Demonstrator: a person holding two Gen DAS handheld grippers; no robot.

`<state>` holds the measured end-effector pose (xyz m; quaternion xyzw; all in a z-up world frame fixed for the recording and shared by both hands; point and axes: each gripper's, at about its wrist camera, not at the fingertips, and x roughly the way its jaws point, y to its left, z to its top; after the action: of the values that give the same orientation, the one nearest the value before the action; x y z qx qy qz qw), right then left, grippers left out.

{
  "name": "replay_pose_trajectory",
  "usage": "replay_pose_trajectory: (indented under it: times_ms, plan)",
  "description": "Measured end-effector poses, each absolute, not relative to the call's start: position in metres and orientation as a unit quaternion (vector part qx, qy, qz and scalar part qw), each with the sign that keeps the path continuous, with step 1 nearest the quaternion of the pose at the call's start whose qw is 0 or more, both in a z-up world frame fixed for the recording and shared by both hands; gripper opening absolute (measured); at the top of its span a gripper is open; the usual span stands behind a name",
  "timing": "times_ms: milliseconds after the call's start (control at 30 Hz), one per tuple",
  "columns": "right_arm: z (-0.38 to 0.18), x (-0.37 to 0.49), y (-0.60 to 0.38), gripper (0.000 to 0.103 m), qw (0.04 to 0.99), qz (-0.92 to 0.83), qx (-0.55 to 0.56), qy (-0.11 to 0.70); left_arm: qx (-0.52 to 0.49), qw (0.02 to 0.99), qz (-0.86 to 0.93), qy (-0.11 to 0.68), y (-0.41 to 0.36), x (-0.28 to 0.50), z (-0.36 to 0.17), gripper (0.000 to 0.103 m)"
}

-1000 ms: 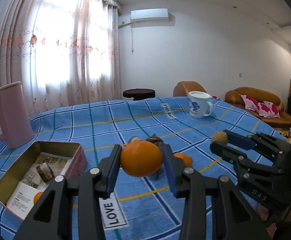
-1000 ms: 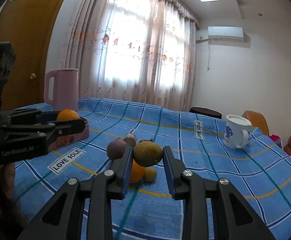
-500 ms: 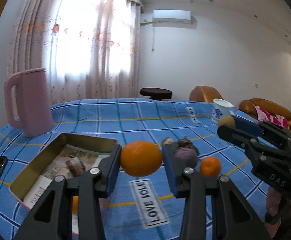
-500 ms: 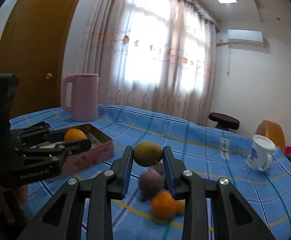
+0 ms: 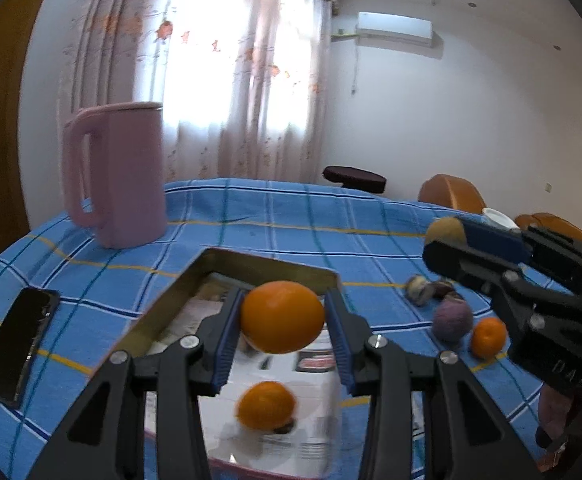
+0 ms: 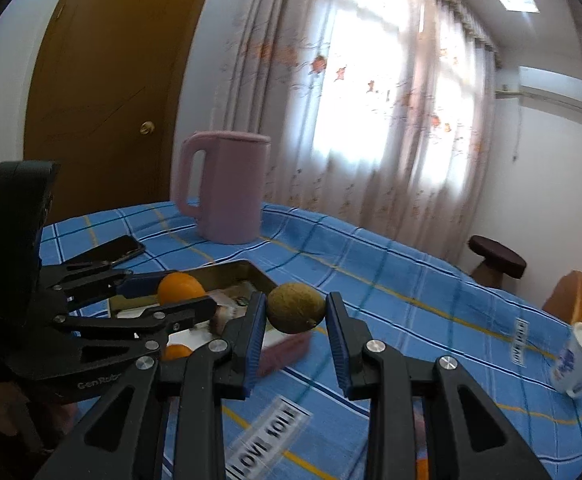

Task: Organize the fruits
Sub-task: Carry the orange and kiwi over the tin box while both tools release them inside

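My left gripper (image 5: 282,316) is shut on an orange (image 5: 282,317) and holds it above the open metal tin (image 5: 267,266). A second orange (image 5: 266,405) lies inside the tin on printed paper. My right gripper (image 6: 296,314) is shut on a brown kiwi-like fruit (image 6: 296,314), just right of the tin (image 6: 227,274). In the right wrist view the left gripper (image 6: 179,292) with its orange (image 6: 179,287) hangs over the tin. On the cloth right of the tin lie a purple fruit (image 5: 452,319), a small orange (image 5: 488,337) and a few small dark fruits (image 5: 421,289).
A pink jug (image 5: 119,176) stands behind the tin on the blue checked tablecloth (image 5: 291,216). A black phone (image 5: 19,344) lies left of the tin. A white mug (image 6: 577,360) stands at the far right. A dark stool (image 6: 497,260) and brown sofa stand beyond the table.
Both grippers have swung left with their fruits. The left one now holds its orange over the tin, and the right one has come up beside the tin, leaving the loose fruits at the right.
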<state>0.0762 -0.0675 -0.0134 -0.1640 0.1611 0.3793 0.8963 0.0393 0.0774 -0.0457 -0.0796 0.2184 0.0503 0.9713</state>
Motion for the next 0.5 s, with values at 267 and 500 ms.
replay_pose_trajectory:
  times_ms: [267, 500]
  plan:
    - [-0.034, 0.084, -0.028, 0.032, 0.874, 0.408, -0.166, 0.205, -0.094, 0.963, 0.079, 0.239, 0.112, 0.043, -0.053, 0.043]
    - [-0.056, 0.090, -0.005, 0.032, 0.857, 0.412, -0.179, 0.254, -0.107, 0.956, 0.085, 0.260, 0.131, 0.048, -0.062, 0.043]
